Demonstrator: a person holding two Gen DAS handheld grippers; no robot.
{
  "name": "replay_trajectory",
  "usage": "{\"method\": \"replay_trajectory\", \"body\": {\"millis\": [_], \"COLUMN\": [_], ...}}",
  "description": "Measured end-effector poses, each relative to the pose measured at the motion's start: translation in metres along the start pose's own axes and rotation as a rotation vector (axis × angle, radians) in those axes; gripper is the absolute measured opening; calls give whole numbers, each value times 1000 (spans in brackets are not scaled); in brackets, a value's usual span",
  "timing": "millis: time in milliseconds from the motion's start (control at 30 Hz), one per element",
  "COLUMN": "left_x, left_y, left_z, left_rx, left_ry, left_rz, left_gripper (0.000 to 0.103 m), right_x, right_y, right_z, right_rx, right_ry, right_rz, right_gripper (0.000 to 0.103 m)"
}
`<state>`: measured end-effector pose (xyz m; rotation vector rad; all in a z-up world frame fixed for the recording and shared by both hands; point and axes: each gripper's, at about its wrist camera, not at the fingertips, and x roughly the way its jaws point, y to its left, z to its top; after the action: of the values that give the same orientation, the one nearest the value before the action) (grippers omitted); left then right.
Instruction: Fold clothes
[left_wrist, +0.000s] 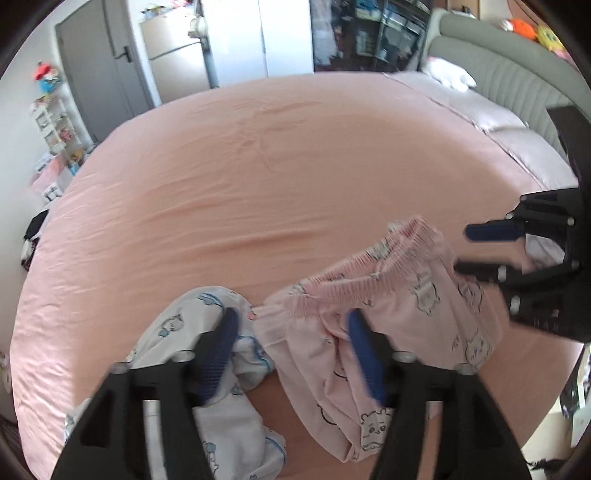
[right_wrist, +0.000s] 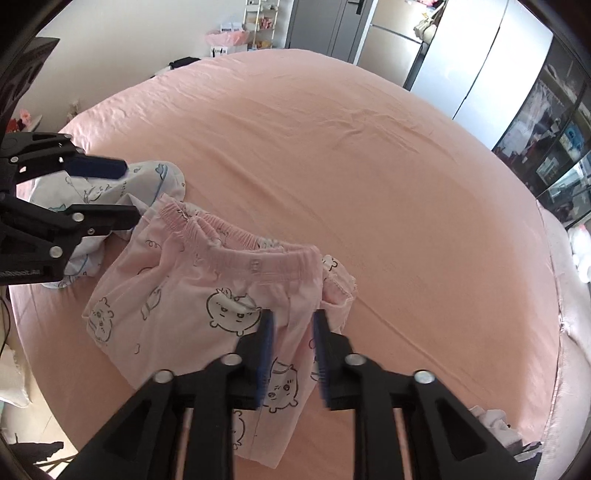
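Pink shorts (left_wrist: 402, 314) (right_wrist: 192, 288) with cartoon animal prints and an elastic waistband lie crumpled on the pink bed sheet (left_wrist: 240, 184) (right_wrist: 369, 166). A white garment (left_wrist: 207, 332) (right_wrist: 110, 188) with blue prints lies bunched to their left. My left gripper (left_wrist: 291, 325) is open above the gap between the two garments; it also shows in the right wrist view (right_wrist: 131, 192). My right gripper (right_wrist: 291, 321) is open, its jaws a narrow gap apart over the shorts' right side, empty. It shows at the right in the left wrist view (left_wrist: 461, 249).
A grey headboard (left_wrist: 517, 62) and pale pillows (left_wrist: 517, 140) lie at the bed's right. A fridge (left_wrist: 177, 62), grey door (left_wrist: 99, 66) and cluttered shelves (left_wrist: 55, 122) stand beyond the far edge. Wide bare sheet stretches behind the garments.
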<state>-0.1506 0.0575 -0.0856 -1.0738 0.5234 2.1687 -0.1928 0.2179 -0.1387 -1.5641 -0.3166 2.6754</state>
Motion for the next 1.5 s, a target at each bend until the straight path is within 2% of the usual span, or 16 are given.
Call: {"method": "replay_trajectory", "body": {"millis": [33, 67, 100, 300, 433, 567, 767, 900, 1000, 1200, 1333, 1500], "left_x": [-3, -5, -9, -26, -26, -27, -6, 1, 5, 18, 22, 34], "left_y": [0, 0, -1, -15, -14, -21, -4, 1, 0, 5, 15, 19], "left_z": [0, 1, 1, -15, -34, -53, -75, -86, -91, -92, -91, -86], "left_rx": [3, 8, 15, 34, -8, -52, -217, -266, -261, -308, -373, -381], "left_ry": [-10, -23, -39, -92, -104, -77, -2, 40, 60, 105, 111, 146], "left_rz": [4, 2, -9, -86, -233, -270, -354, -398, -401, -371, -344, -320], "left_gripper": [67, 67, 67, 68, 68, 68, 68, 68, 68, 68, 68, 68], "right_x": [-2, -6, -11, -29, -29, -19, -1, 3, 6, 21, 38, 52], "right_y": [-1, -2, -3, -11, -14, -15, -23, -33, -45, -68, -70, -72], "right_z": [1, -1, -4, -26, -47, -71, -98, -108, -112, -115, -110, -108], "right_rx": [3, 10, 18, 58, 124, 202, 316, 371, 430, 577, 647, 695], "right_ry": [-12, -29, -46, -47, -45, -3, 46, 49, 40, 37, 54, 63], "right_rz": [-27, -47, -65, 4, 58, 124, 238, 327, 382, 418, 456, 526], "right_gripper": [74, 79, 79, 80, 80, 80, 80, 80, 80, 80, 80, 80]}}
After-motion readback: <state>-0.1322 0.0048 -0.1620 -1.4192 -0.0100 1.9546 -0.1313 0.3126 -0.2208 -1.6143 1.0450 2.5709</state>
